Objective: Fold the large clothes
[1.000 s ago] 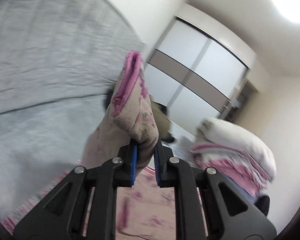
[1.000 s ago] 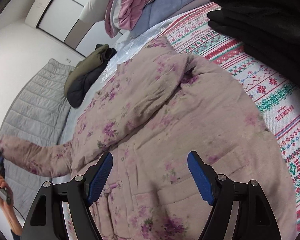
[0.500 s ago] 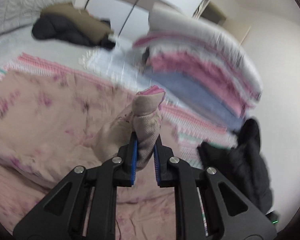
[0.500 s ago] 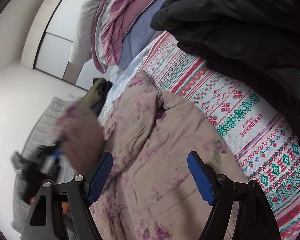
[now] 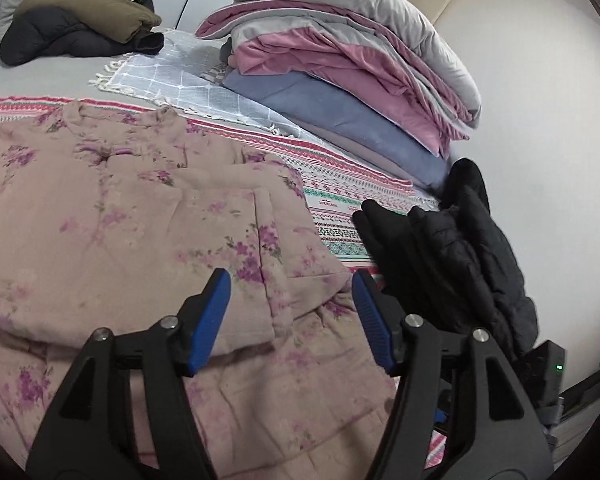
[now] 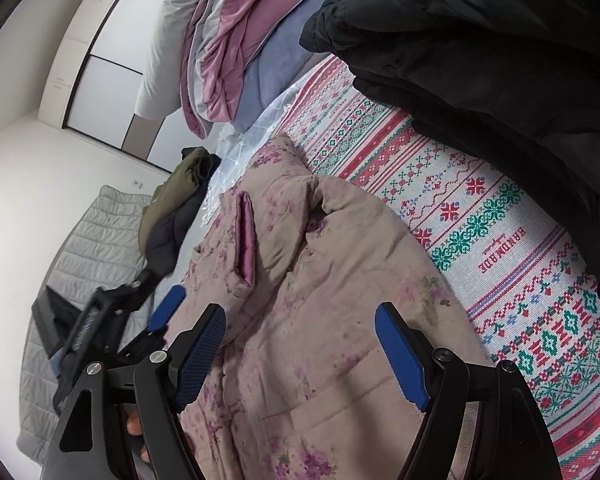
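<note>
A padded beige jacket with purple flowers (image 5: 112,216) lies spread on the patterned bedspread (image 5: 340,200). One sleeve (image 5: 236,264) lies folded across its body, the cuff's pink lining (image 6: 246,236) showing in the right wrist view. My left gripper (image 5: 292,312) hovers just over that cuff; its jaws are opening and the pads press on nothing. It shows from the side in the right wrist view as the left gripper (image 6: 120,328). My right gripper (image 6: 300,356) stands open above the jacket's lower body (image 6: 320,380), holding nothing.
A black puffer jacket (image 5: 452,256) lies right of the floral one, close to the wall. A stack of folded quilts (image 5: 340,60) sits at the bed's far end, with an olive and dark jacket pile (image 5: 80,24) at far left. Wardrobe doors (image 6: 100,80) stand behind.
My left gripper swung the sleeve over from the left side of the bed, laid it across the jacket's body and let go; its jaws went from shut on the cuff to open. The right gripper barely shifted.
</note>
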Available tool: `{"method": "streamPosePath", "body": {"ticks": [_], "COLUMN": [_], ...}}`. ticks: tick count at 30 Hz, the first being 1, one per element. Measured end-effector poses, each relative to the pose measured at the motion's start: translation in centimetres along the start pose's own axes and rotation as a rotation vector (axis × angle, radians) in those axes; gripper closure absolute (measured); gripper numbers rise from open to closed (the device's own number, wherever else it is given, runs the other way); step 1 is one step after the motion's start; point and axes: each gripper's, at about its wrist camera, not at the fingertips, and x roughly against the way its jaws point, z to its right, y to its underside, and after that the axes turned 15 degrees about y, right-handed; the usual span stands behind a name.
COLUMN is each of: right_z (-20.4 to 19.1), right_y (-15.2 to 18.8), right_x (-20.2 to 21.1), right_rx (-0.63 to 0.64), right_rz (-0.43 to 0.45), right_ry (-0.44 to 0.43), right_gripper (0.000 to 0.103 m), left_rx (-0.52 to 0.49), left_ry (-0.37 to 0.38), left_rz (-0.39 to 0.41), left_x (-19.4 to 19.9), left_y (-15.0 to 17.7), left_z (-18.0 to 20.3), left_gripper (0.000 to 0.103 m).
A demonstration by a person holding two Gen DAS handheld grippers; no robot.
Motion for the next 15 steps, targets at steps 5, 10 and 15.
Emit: {"method": "streamPosePath", "body": {"ticks": [5, 10, 15], "right_z": [-0.2, 0.1, -1.0], "right_y": [0.0, -0.1, 0.5], "right_x": [-0.3, -0.6, -0.7], "right_rx": [0.031, 0.034, 0.099], "right_rz": [-0.002, -0.003, 0.005], "right_ry": [0.025, 0.050, 0.089], "right_gripper": [0.025, 0.025, 0.025], "left_rx": [0.070, 0.138, 0.169], "left_ry": [-0.075, -0.284, -0.468], "left_rz": [0.017, 0.089, 0.222], "left_x": [5.0, 12.3, 19.5], "left_y": [1.4, 2.6, 4.8], "left_z": [-2.3, -5.2, -7.7], "left_gripper": [0.039, 0.037, 0.020]}}
